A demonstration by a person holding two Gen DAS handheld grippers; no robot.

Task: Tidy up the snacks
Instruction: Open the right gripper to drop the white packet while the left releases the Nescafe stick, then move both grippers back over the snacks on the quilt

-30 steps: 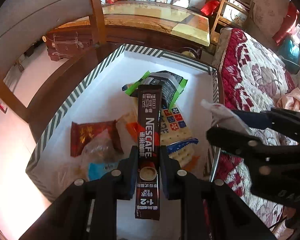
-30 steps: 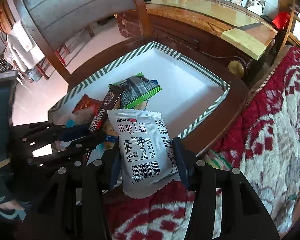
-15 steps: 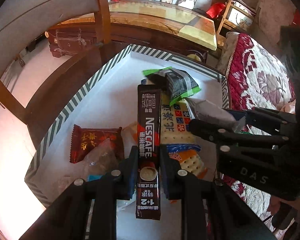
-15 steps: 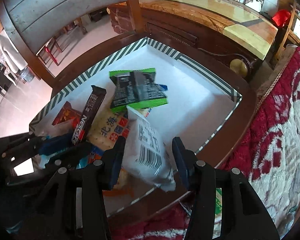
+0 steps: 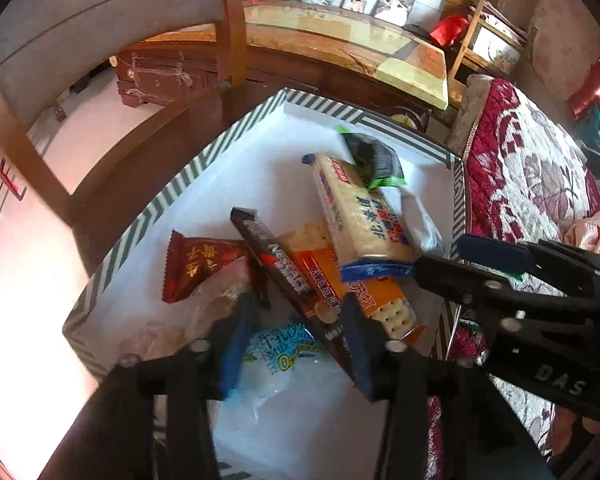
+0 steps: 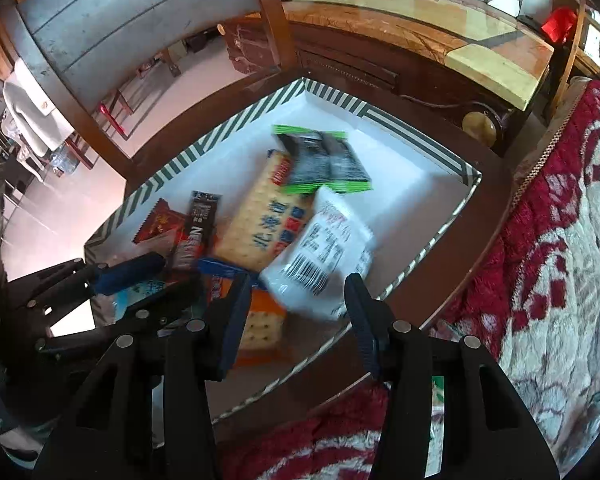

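A white box with a green-striped rim [image 5: 156, 208] [image 6: 204, 148] holds several snacks. My left gripper [image 5: 296, 336] is open over the box; the dark Nescafe stick [image 5: 284, 272] [image 6: 198, 232] lies loose between its fingers on the pile. My right gripper [image 6: 296, 312] is open; the white barcode packet [image 6: 324, 256] [image 5: 420, 224] is blurred, dropping onto the cracker packs just ahead of it. A long cracker pack [image 5: 360, 216] [image 6: 268, 220], an orange cracker pack [image 5: 352, 292], a green-black bag [image 6: 320, 160], a red wrapper [image 5: 200, 264] and a milk candy bag [image 5: 276, 356] lie in the box.
The box sits on a dark wooden chair seat [image 6: 480, 164]. A red floral quilt [image 6: 560, 260] lies to the right. A wooden table [image 6: 420, 12] stands behind. The right gripper's black body [image 5: 540, 304] reaches in at the box's right edge.
Both grippers have opened. The Nescafe stick has left the left gripper and tipped onto the pile. The white packet has left the right gripper and is falling into the box.
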